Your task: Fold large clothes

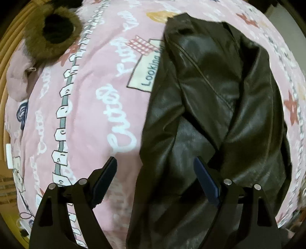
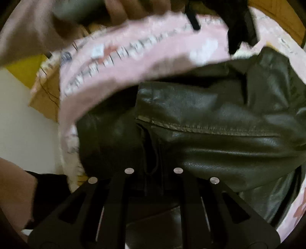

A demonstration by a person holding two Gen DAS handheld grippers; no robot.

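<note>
A dark brown leather jacket (image 1: pixel 206 107) lies crumpled on a pink printed blanket (image 1: pixel 91 99). My left gripper (image 1: pixel 155 168) is open above the jacket's left edge, one finger over the blanket, the other over the leather. In the right wrist view the jacket (image 2: pixel 220 134) fills the frame. My right gripper (image 2: pixel 154 153) has its jaws close together with dark leather between them; its fingertips are hidden in the folds.
A brown fur-trimmed hood (image 1: pixel 53 30) and a pale pink garment (image 1: pixel 17 76) lie at the blanket's far left. A wooden bed frame (image 1: pixel 7 49) runs along the left. A person's hand (image 2: pixel 122 9) and the blanket's edge (image 2: pixel 133 57) show in the right wrist view.
</note>
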